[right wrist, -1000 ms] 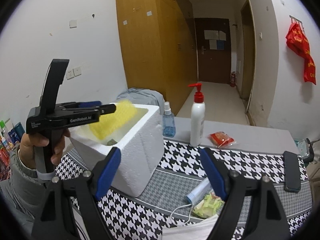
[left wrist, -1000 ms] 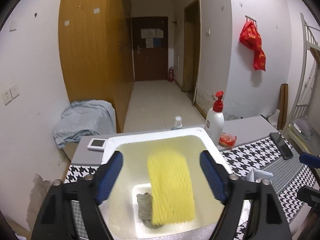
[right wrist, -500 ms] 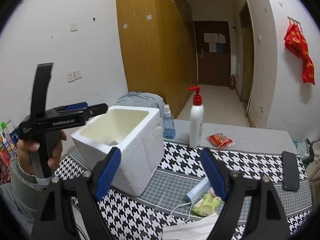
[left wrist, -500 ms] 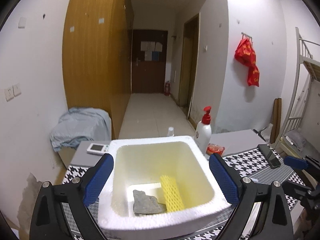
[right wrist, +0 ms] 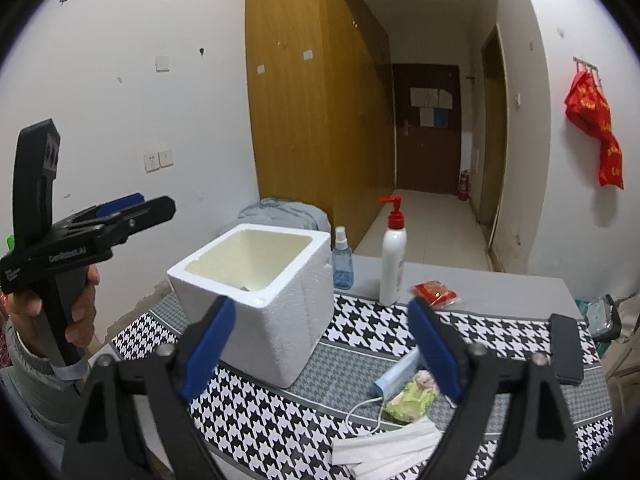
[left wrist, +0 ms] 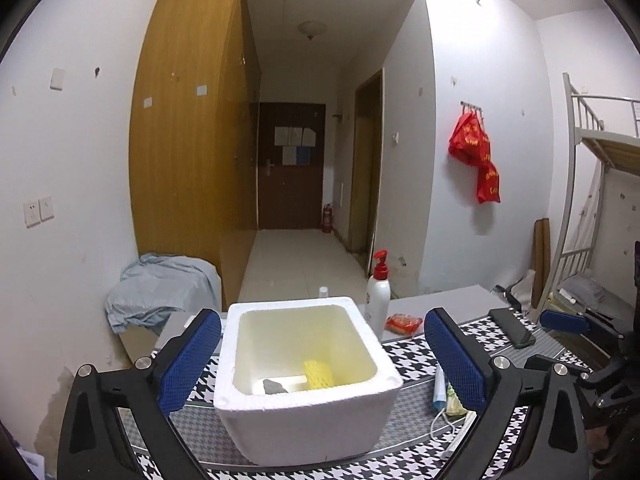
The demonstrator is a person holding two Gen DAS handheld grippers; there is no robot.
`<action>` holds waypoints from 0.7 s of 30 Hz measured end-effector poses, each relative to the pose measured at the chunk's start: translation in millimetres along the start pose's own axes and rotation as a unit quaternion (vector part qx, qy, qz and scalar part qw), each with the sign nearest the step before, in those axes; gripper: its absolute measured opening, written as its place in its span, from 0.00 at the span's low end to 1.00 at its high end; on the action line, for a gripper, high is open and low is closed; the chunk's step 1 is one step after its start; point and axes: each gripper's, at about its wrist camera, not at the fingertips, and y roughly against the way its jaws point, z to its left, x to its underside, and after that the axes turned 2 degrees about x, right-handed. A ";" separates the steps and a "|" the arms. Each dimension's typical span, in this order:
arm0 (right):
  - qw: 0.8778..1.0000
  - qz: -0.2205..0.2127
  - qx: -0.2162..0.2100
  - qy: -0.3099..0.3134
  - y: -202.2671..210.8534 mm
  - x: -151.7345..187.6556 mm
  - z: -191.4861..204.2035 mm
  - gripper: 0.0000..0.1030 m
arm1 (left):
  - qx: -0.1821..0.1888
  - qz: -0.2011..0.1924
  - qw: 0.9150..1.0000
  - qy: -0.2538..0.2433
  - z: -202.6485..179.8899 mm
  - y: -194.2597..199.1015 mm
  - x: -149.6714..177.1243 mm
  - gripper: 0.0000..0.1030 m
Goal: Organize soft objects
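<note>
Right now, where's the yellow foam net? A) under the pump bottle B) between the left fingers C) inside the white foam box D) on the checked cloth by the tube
C: the yellow foam net lies at the bottom of the white foam box, next to a grey cloth.

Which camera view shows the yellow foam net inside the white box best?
The left wrist view shows it best. It looks down into the white box, so the yellow foam net is seen on the bottom, beside a grey cloth. The right wrist view sees the box from the side, and its wall hides the net.
</note>
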 end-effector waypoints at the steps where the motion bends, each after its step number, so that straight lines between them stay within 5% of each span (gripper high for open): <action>1: 1.000 -0.001 0.000 0.000 2.2 0.0 0.5 0.91 | -0.002 -0.004 1.000 -0.002 -1.8 4.6 0.4 0.99; 21: 0.997 -0.066 0.033 0.018 68.5 15.4 18.5 0.91 | 0.006 -0.079 0.996 -0.037 -35.5 82.6 17.1 0.99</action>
